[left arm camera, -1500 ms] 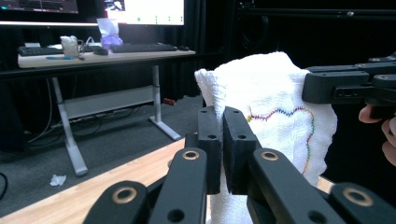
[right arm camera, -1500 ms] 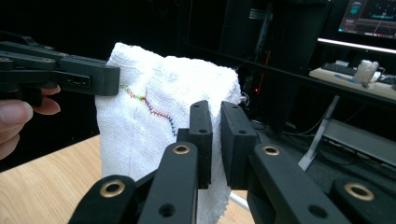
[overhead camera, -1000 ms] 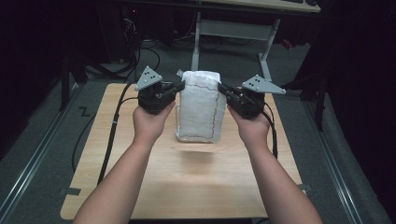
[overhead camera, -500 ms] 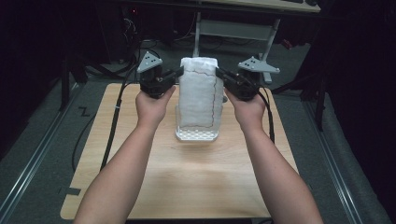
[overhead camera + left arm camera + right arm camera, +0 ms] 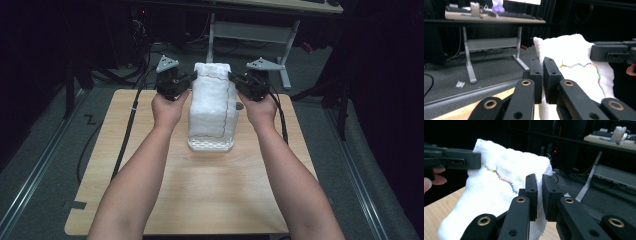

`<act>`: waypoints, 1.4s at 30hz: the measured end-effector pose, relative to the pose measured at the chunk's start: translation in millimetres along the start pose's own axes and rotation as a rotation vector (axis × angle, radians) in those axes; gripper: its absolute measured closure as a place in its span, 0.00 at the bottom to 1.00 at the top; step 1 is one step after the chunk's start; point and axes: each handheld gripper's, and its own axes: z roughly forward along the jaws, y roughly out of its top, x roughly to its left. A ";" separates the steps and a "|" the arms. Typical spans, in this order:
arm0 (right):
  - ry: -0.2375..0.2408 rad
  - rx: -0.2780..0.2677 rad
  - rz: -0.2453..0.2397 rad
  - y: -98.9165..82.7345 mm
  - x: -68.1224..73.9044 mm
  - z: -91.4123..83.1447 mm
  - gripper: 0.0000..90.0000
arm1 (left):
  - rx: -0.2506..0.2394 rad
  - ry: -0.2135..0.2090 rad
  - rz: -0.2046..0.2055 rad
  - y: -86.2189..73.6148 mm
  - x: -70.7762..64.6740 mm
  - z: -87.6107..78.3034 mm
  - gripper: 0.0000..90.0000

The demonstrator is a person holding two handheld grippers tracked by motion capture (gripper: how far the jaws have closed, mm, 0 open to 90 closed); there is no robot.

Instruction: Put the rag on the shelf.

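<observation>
A white towel with a rainbow stitched line hangs stretched between my two grippers above the wooden table, its lower edge near the tabletop. My left gripper is shut on the towel's upper left corner; in the left gripper view the jaws pinch the white cloth at its edge. My right gripper is shut on the upper right corner, where the towel folds between the black jaws. Each gripper view shows the other gripper's jaw on the far corner.
A desk with metal legs stands beyond the table's far edge, with keyboards and small items on top. Cables trail off the table's left side. Dark grey floor surrounds the table.
Both grippers have lifted the towel's top edge up and away from me, so the towel now hangs taller and straighter.
</observation>
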 end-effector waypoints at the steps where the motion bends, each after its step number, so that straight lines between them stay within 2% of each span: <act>1: -0.004 0.008 0.004 -1.5 -2.0 3.1 0.93 | 0.013 0.004 0.000 -1.9 0.9 1.8 0.96; 10: 0.002 0.090 0.013 -16.2 -9.8 26.8 0.93 | 0.101 0.026 -0.015 -19.8 8.4 13.9 0.96; 13: 0.009 0.113 0.021 -20.0 -11.4 31.2 0.93 | 0.167 0.009 -0.039 -27.0 14.8 19.7 0.96; 15: 0.029 0.136 0.033 -22.8 -12.9 35.2 0.93 | 0.170 0.015 -0.042 -32.8 17.2 20.6 0.96; 20: 0.031 0.170 0.034 -28.0 -14.7 43.7 0.92 | 0.203 0.017 -0.061 -44.3 20.1 26.2 0.96; 23: 0.032 0.191 0.050 -31.6 -17.4 48.0 0.90 | 0.223 0.019 -0.078 -47.1 20.8 28.3 0.95; 26: 0.014 0.197 0.059 -33.8 -18.9 48.7 0.79 | 0.199 0.038 -0.117 -46.5 25.3 24.7 0.82; 28: 0.020 0.201 0.064 -33.2 -20.6 46.6 0.77 | 0.173 0.060 -0.132 -45.3 28.8 19.9 0.75; 31: -0.009 0.199 0.034 -32.0 -18.9 42.1 0.74 | 0.165 0.070 -0.136 -45.3 30.8 14.8 0.72; 33: -0.021 0.195 0.018 -31.7 -18.3 38.6 0.71 | 0.167 0.085 -0.111 -46.0 30.0 10.1 0.71; 36: -0.042 0.185 0.007 -32.2 -17.8 31.9 0.68 | 0.155 0.091 -0.096 -46.9 29.1 2.0 0.69; 39: -0.058 0.189 0.002 -34.7 -16.9 24.0 0.64 | 0.169 0.106 -0.066 -48.3 28.4 -8.1 0.68; 42: -0.077 0.186 -0.010 -38.6 -14.8 14.5 0.61 | 0.163 0.120 -0.046 -50.0 27.4 -18.7 0.68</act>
